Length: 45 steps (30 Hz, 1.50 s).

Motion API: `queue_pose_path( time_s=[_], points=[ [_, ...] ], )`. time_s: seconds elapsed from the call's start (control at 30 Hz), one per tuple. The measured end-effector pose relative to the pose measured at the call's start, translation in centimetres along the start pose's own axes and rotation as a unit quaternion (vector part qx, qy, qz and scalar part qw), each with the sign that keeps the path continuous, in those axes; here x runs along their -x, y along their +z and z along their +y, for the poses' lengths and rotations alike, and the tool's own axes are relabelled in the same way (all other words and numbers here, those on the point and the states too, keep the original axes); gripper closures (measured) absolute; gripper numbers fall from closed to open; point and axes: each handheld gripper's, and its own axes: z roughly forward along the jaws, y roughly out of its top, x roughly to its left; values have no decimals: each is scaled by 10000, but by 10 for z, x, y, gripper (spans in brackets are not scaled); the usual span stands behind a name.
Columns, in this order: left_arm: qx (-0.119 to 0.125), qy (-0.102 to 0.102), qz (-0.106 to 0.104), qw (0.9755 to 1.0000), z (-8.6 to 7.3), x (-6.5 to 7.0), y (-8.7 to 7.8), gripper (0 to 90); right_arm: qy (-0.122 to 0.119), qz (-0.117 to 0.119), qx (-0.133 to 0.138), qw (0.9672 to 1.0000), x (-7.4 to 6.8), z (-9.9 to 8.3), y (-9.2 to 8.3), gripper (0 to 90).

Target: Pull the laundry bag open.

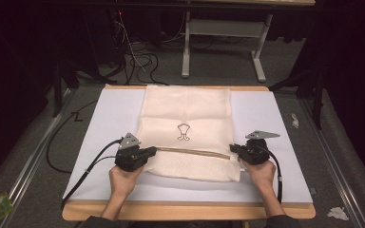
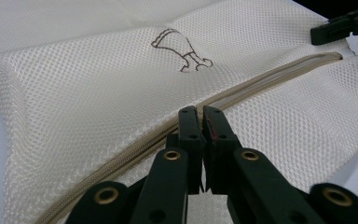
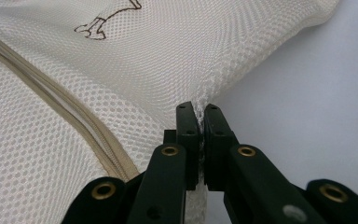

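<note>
Cream mesh laundry bag (image 1: 186,130), tan zipper (image 1: 192,152) closed, pinched by left hand-held gripper (image 1: 153,153) and right hand-held gripper (image 1: 233,148).

Both grippers are black. The left gripper (image 1: 153,152) carries a grey three-cornered plate (image 1: 130,140) on top, pierced by small holes; the right gripper (image 1: 234,148) bears a flatter grey plate (image 1: 262,135). A black cable (image 1: 88,167) trails from the left one, and another cable (image 1: 278,176) from the right. In the gripper views, the jaws are narrow black bars on linked arms with brass-ringed rivets (image 2: 172,155) and small screws. One left jaw has a reddish inner edge. Dark sleeves (image 1: 95,221) cover the forearms.
</note>
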Motion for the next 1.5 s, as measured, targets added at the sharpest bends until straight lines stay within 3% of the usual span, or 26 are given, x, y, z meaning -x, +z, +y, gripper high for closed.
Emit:
queue_pose_path(
  time_s=[0.93,1.5],
  points=[
    [89,-59,44,9999,1,-6,-8,873,-36,-18,60,10000,0,2,-3,884],
    [166,-131,194,9996,-1,-15,-19,873,-18,-46,63,10000,2,2,-4,884]
  ],
)
